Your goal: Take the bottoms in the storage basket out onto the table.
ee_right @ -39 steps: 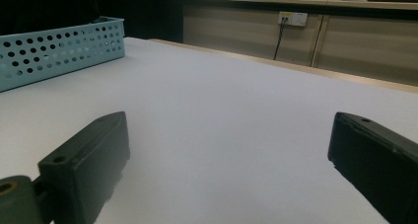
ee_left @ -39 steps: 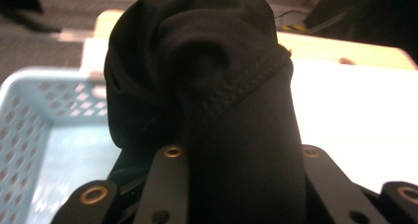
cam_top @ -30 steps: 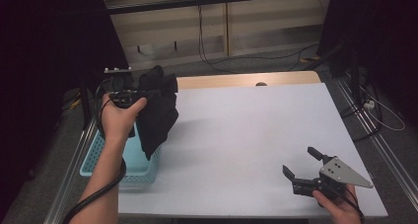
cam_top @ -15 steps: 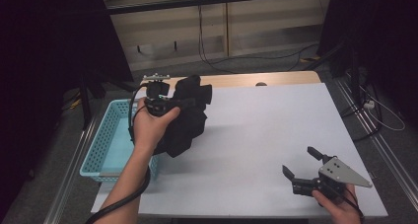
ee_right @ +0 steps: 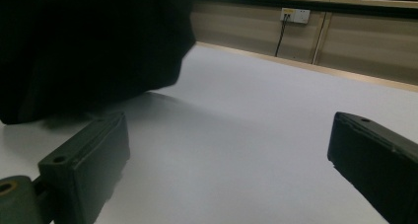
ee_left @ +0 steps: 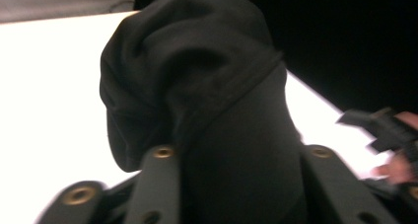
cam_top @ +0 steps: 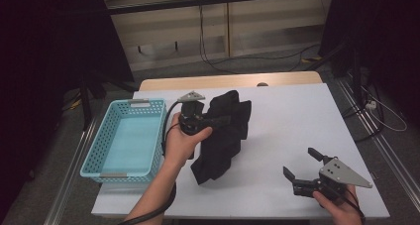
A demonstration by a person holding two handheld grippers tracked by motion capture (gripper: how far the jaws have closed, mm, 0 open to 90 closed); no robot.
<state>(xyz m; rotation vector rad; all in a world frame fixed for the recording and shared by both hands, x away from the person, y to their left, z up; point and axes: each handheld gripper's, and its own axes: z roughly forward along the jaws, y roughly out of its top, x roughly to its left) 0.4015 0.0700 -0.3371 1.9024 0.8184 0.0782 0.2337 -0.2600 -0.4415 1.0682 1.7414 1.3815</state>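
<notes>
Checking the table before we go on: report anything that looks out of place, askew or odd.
Nothing looks damaged or spilled. The black cloth is bunched and crumpled, hanging from the left gripper with its lower end on the white table. The blue basket juts over the table's left edge. The right gripper rests open, apart from the cloth.

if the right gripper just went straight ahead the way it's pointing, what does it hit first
Probably the black cloth hanging from the left gripper. The open right gripper points up and left across the bare table, and its own view shows the cloth ahead to the left; depth is unclear.
</notes>
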